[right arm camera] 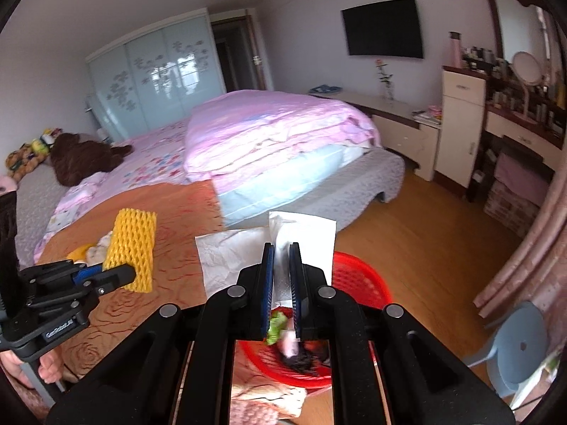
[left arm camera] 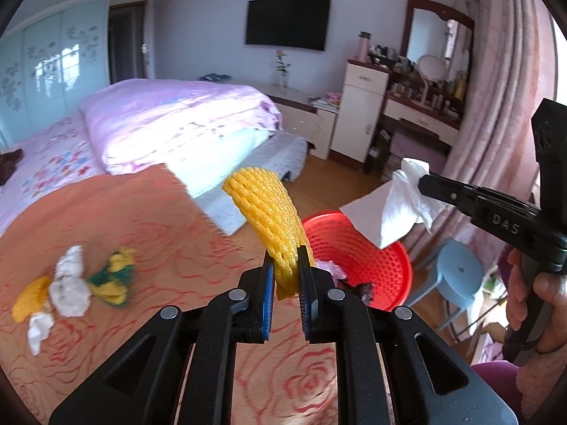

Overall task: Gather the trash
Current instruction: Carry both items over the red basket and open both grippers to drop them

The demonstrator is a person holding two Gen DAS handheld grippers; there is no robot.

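Bedroom, orange bedspread point(left arm camera: 170, 212) w/ trash pile point(left arm camera: 71, 283) lower left; left gripper point(left arm camera: 286, 279) pinches yellow foam net point(left arm camera: 269, 212), right gripper point(right arm camera: 282, 276) pinches white tissue point(right arm camera: 248, 248) above red basket point(left arm camera: 372, 248).

The left gripper point(left arm camera: 286, 269) has its two blue-padded fingers point(left arm camera: 268, 276) drawn close together, pinching a yellow foam net sleeve point(left arm camera: 269, 219) that stands up between them. Seen from the right wrist camera, this gripper point(right arm camera: 117, 272) reaches in from the left edge, level and pointing rightward, with the person's left hand point(right arm camera: 46, 368) wrapped around its handle below. The right gripper point(right arm camera: 281, 269) is likewise clamped, its fingers point(right arm camera: 296, 272) nearly parallel on a white paper tissue point(right arm camera: 304, 237). From the left wrist camera it point(left arm camera: 423, 182) extends in from the right, angled slightly upward toward its tip, the right hand point(left arm camera: 531, 297) gripping the handle.
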